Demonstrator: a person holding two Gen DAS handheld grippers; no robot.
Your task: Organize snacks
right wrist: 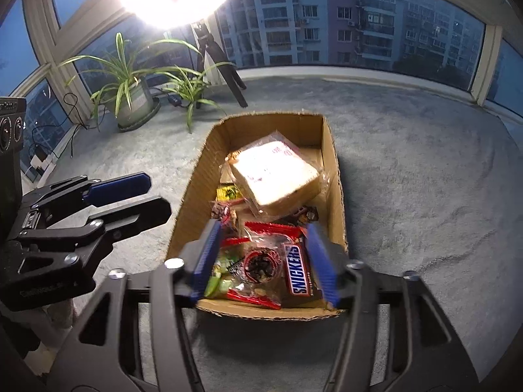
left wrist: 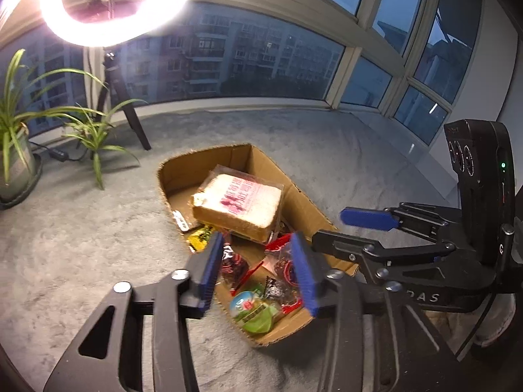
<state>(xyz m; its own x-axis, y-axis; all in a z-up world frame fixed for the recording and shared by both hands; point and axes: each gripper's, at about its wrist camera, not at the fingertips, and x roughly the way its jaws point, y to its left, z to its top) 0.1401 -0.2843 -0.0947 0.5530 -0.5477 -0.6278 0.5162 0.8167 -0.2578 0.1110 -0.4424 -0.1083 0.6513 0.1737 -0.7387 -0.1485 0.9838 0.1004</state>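
While both claws hover spread wide and holding nothing over the near end of the cardboard box (right wrist: 333, 176) on the grey carpet (right wrist: 425, 196), the likely step is picking one snack. The Snickers bar (right wrist: 299, 269) lies near the front wall, its long axis running along the box's length, lettering reading toward the far end. The right claw (right wrist: 264, 266) should close across its narrow width, and the left claw (left wrist: 258, 271) keep clear of the bread pack (left wrist: 238, 202).
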